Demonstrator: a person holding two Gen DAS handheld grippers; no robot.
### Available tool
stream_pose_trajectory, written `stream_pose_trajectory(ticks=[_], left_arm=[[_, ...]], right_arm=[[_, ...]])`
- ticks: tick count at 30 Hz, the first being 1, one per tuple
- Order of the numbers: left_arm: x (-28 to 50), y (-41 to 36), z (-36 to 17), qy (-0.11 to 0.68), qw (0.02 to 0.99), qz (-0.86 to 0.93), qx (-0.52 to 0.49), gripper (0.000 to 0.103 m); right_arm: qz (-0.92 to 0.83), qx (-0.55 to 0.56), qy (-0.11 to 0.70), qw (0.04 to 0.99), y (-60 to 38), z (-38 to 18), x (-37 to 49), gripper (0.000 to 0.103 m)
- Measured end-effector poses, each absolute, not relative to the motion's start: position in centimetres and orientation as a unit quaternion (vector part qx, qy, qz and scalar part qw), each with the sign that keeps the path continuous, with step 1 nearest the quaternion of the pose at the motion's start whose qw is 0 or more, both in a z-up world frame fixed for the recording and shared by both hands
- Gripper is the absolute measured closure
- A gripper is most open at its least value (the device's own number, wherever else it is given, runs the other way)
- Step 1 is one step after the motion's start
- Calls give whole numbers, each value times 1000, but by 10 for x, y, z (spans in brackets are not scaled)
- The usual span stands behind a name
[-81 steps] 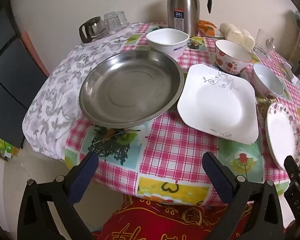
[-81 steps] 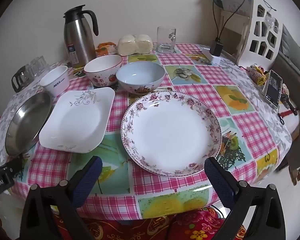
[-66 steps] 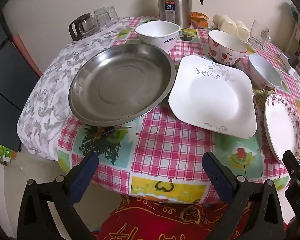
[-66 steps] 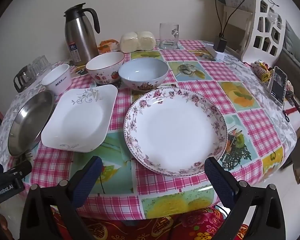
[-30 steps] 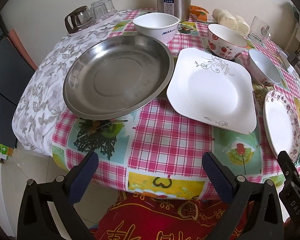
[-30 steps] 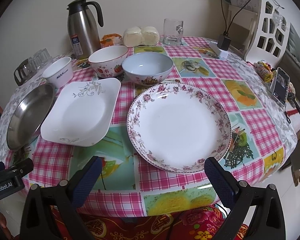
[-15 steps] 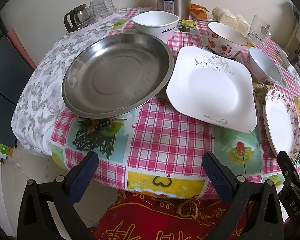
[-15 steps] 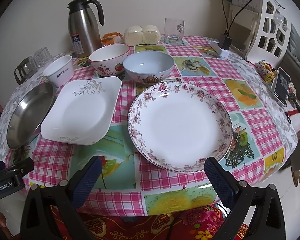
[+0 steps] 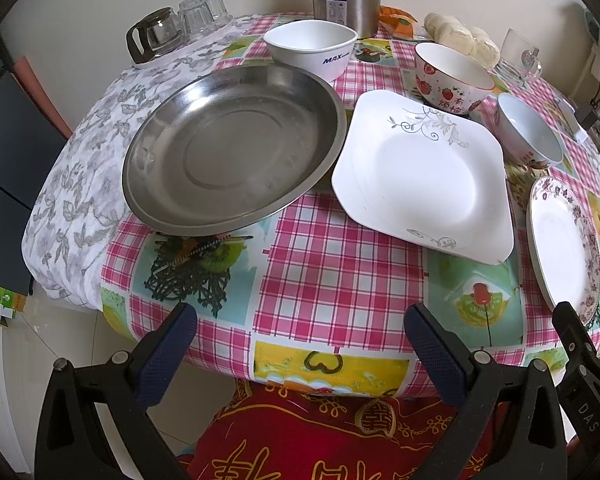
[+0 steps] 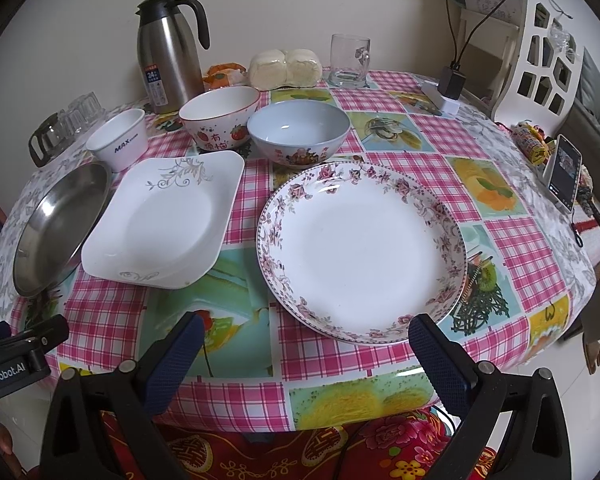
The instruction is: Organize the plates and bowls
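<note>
A round steel plate (image 9: 232, 152) (image 10: 60, 228) lies at the table's left, with a square white plate (image 9: 420, 176) (image 10: 160, 216) beside it and a floral-rimmed round plate (image 10: 360, 248) (image 9: 564, 240) to the right. Behind them stand a white MAX bowl (image 9: 312, 50) (image 10: 120, 140), a strawberry bowl (image 9: 452, 76) (image 10: 220, 120) and a pale blue bowl (image 10: 298, 132) (image 9: 528, 130). My left gripper (image 9: 300, 344) hangs open over the near table edge, short of the steel plate. My right gripper (image 10: 304, 348) is open just in front of the floral plate. Both hold nothing.
A steel thermos (image 10: 170, 48), wrapped buns (image 10: 284, 66) and a glass mug (image 10: 348, 62) stand at the back. Glass cups and a small pot (image 9: 172, 28) sit far left. A phone (image 10: 564, 172) and white rack (image 10: 540, 52) are at the right. Red cushion (image 9: 320, 432) below.
Both grippers have crept slightly closer to the table, so the dishes look a little nearer. No dish has moved.
</note>
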State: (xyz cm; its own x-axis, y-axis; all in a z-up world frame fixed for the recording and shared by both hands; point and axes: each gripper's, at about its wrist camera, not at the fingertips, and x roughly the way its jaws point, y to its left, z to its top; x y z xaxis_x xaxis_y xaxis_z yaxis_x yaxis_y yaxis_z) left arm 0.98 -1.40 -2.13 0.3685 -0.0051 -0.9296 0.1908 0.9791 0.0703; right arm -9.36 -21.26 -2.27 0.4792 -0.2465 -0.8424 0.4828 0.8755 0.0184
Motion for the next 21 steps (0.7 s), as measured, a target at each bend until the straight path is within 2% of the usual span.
stream_pose_trajectory(ticks=[21], left_arm=[[15, -3, -19, 563, 822, -55, 63, 0]], right_arm=[[-207, 115, 473, 849, -204, -27, -85, 0]])
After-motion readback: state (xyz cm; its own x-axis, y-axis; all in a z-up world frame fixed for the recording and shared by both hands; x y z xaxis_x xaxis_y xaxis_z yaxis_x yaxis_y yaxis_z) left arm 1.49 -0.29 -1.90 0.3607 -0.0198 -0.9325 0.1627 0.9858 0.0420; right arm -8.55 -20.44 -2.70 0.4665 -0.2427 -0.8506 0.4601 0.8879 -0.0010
